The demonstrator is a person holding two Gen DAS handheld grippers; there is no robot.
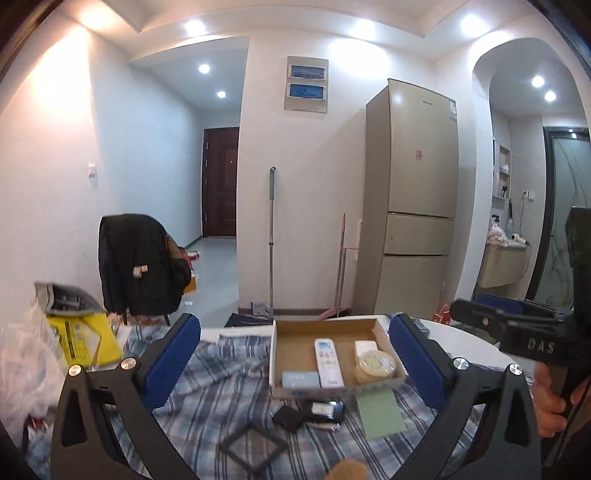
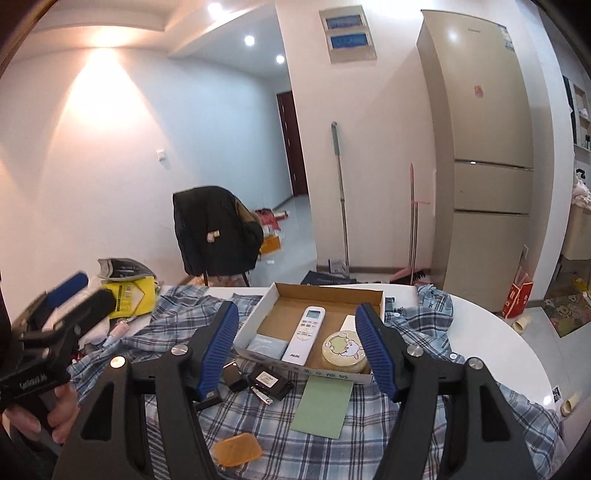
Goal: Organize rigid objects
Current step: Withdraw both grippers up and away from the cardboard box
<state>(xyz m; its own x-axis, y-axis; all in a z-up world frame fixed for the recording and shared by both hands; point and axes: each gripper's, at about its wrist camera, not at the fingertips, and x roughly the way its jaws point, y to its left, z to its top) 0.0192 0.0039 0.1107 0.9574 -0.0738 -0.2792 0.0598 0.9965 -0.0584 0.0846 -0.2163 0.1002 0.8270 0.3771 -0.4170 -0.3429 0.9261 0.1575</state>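
Room's bright: recessed round ceiling spotlights (image 1: 195,27) blow out white, with a warm flare on the left wall. Glare streak on my tall beige glossy fridge (image 2: 476,110). Heavy fisheye bend and dark vignette at corners in both my views. Yellow crumpled plastic bag (image 1: 79,338) smeared by motion blur; centre stays sharp, shadows soft

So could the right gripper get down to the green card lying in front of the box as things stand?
Probably yes. The right gripper is open and empty, and the green card lies flat and uncovered on the plaid cloth, just clear of the cardboard box.
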